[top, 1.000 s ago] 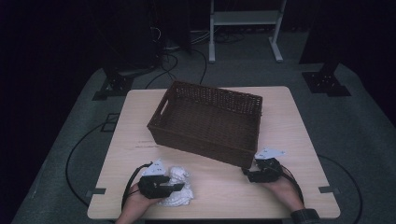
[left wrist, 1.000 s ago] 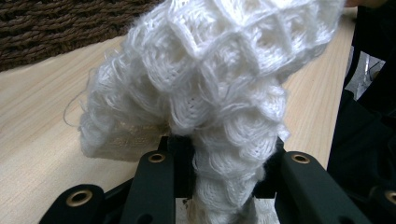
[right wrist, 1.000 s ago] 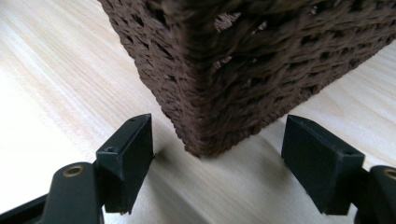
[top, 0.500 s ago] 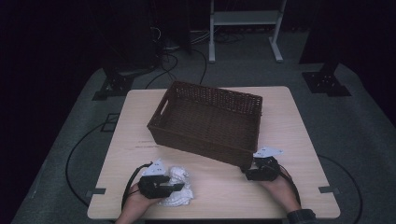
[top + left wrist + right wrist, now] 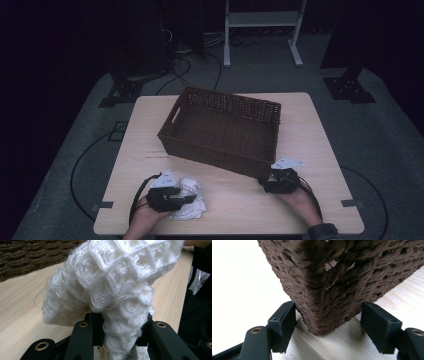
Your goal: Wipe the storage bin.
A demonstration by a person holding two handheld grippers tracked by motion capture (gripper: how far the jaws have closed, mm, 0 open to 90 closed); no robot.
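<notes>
A pale square wooden worktop [image 5: 320, 150] carries a large dark brown woven wicker basket [image 5: 225, 127], set askew across its middle with one corner reaching toward the near right edge. Near the front left edge lies a crumpled white waffle-knit cloth [image 5: 192, 202], pinched in the left hand-held gripper [image 5: 187, 199], whose jaws are pressed tight on a fold of the knit [image 5: 120, 302]. At the basket's near right corner [image 5: 322, 312], the right hand-held gripper [image 5: 265, 184] stands with its jaws spread either side of the weave; they have just been closing a little, yet neither pad appears to press the wicker. The work in hand looks to be steadying the basket and loading the cloth. To do it well, the right jaws should seat squarely on the corner before the left lifts the cloth clear of the rim, keeping trailing folds from snagging the weave.
</notes>
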